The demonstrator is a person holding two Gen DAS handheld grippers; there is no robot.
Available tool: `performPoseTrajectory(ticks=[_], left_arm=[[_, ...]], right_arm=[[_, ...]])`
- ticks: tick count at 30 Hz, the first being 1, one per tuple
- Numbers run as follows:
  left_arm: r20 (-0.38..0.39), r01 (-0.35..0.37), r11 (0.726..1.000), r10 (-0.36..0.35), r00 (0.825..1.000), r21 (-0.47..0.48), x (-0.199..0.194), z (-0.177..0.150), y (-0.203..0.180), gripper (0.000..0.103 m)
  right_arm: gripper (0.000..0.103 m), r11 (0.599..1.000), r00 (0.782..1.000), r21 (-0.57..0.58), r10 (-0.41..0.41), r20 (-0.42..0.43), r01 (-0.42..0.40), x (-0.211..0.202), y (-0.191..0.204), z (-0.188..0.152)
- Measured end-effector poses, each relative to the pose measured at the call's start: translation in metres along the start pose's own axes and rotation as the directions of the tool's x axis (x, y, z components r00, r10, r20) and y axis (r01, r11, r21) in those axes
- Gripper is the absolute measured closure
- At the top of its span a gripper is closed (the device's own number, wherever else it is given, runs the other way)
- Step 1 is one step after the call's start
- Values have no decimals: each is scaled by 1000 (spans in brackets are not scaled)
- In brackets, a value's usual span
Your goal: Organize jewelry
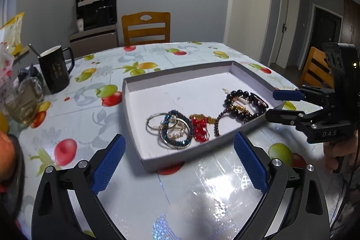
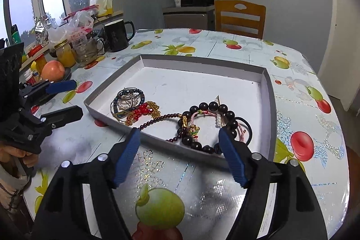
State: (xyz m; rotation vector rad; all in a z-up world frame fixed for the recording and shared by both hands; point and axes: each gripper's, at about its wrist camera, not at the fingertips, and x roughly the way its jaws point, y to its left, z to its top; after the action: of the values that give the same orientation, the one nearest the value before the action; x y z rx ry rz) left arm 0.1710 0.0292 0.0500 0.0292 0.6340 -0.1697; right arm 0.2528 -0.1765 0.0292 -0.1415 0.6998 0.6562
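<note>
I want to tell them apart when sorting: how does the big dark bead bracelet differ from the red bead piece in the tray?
The dark bead bracelet has large, near-black round beads; the red bead piece has smaller, bright, glossy red ones. The dark bead bracelet lies opened into a wide loop, while the red bead piece sits bunched in a tight cluster against a gold chain. Both lie loose in the white tray, near its front wall, tangled with neighbouring jewelry.

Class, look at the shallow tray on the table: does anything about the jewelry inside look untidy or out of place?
Yes. In the tray, the bracelets overlap in two heaps near the front wall: the blue beaded bracelet on silver rings, the dark bead bracelet crossing other strands. Most of the tray is bare.
</note>
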Motion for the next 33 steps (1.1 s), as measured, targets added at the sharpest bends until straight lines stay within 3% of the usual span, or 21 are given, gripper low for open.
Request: performPoseTrajectory(ticks=[12, 33], left_arm=[[38, -56, 997, 59, 998, -61, -25, -22, -8, 6], [41, -91, 992, 95, 995, -83, -31, -28, -9, 5]], right_arm=[[9, 999, 994, 49, -21, 104, 16, -34, 9, -24], [6, 997, 984, 56, -65, 165, 56, -53, 18, -44]])
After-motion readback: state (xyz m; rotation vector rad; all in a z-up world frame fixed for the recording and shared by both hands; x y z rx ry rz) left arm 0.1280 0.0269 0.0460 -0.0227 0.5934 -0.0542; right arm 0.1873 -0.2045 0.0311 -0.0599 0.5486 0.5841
